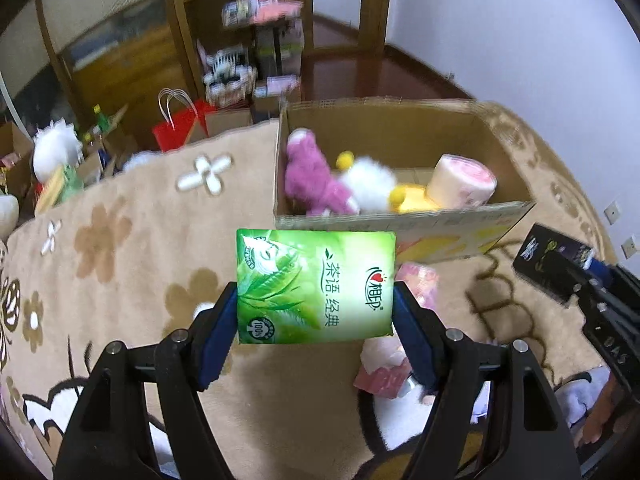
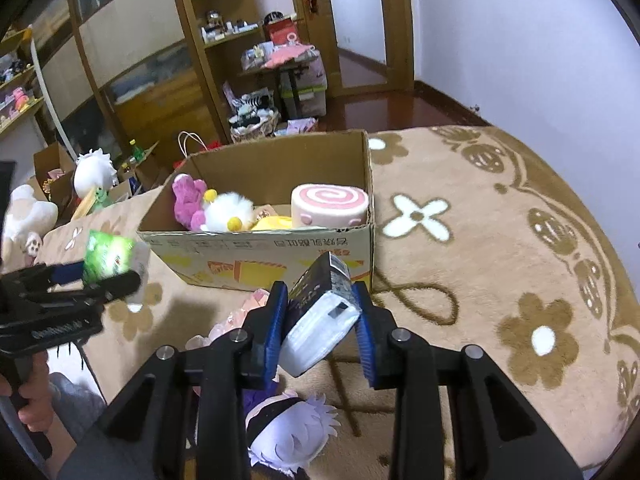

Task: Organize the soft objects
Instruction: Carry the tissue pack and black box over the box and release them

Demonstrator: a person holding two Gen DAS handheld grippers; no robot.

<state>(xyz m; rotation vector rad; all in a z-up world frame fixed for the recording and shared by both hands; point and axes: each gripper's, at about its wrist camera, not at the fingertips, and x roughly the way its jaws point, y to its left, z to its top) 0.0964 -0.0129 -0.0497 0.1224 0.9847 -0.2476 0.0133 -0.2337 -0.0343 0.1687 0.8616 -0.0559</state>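
Note:
My left gripper [image 1: 315, 304] is shut on a green tissue pack [image 1: 314, 286] and holds it above the carpet, just short of the cardboard box [image 1: 400, 224]. The box holds a purple plush bear [image 1: 312, 176], a white fluffy plush [image 1: 372, 184], a yellow toy [image 1: 412, 200] and a pink swirl-roll cushion [image 1: 464, 182]. My right gripper [image 2: 322, 308] is shut on a dark tissue pack [image 2: 320, 312], held in front of the box [image 2: 256, 240]. The left gripper with the green pack [image 2: 108, 258] shows at the left in the right wrist view.
A pink soft item [image 1: 384, 368] and a white-haired plush doll [image 2: 292, 428] lie on the beige flowered carpet [image 2: 480, 240] below the grippers. Shelves [image 2: 224, 40], a red bag [image 1: 176, 128], boxes and toys crowd the far left. A dark wooden floor lies beyond.

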